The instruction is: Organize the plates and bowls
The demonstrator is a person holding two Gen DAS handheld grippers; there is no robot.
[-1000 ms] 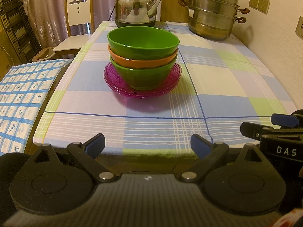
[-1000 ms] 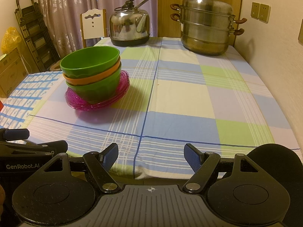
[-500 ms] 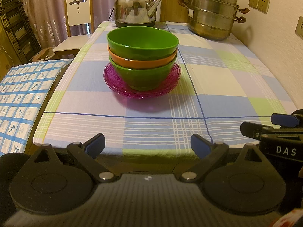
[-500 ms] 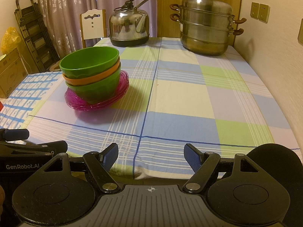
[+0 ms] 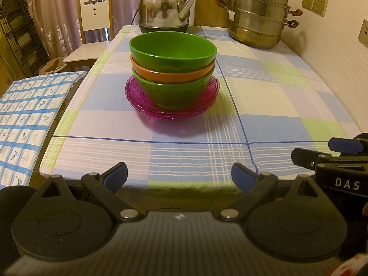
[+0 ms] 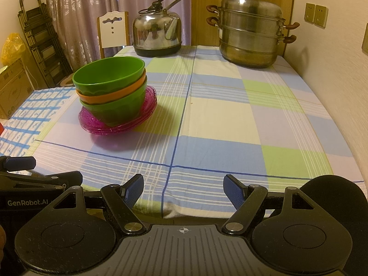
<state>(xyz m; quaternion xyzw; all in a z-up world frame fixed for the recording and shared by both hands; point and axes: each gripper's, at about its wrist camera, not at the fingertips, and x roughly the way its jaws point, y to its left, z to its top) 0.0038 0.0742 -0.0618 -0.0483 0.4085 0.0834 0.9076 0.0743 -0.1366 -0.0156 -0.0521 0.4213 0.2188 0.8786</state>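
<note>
A green bowl (image 5: 172, 50) sits nested in an orange bowl (image 5: 172, 76), which sits in a second green bowl (image 5: 172, 92). The stack stands on stacked pink see-through plates (image 5: 138, 94) mid-table. It also shows in the right wrist view: top bowl (image 6: 110, 73), plates (image 6: 147, 105). My left gripper (image 5: 179, 177) is open and empty at the table's near edge, well short of the stack. My right gripper (image 6: 184, 188) is open and empty at the near edge, right of the stack.
A steel kettle (image 5: 165, 9) and a tiered steel steamer pot (image 5: 257, 16) stand at the table's far end. A white chair (image 5: 92, 34) and a blue-checked cloth (image 5: 27, 115) are to the left. A wall runs along the right.
</note>
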